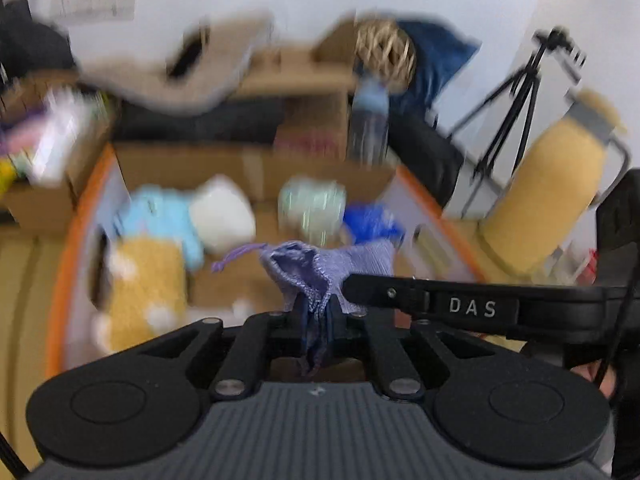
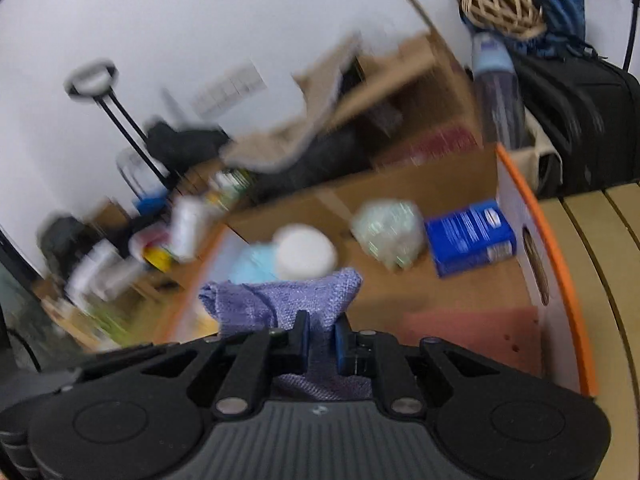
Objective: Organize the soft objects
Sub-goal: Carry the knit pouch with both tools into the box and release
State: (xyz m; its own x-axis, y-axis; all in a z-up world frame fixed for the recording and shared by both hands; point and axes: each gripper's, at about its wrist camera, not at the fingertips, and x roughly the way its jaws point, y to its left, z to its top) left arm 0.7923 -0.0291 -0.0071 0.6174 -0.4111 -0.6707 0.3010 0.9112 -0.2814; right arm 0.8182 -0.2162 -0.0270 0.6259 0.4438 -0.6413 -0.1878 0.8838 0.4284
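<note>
Both the left tool (image 1: 318,312) and right tool (image 2: 322,338) pinch the purple pouch (image 1: 320,268) tight, holding it over the cardboard box (image 2: 420,196), likely for dropping in.

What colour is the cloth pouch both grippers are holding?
Lavender purple, woven texture: the pouch shows best in the right wrist view.

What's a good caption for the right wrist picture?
Right gripper pinching a purple knitted cloth pouch above an orange-rimmed cardboard box.
</note>
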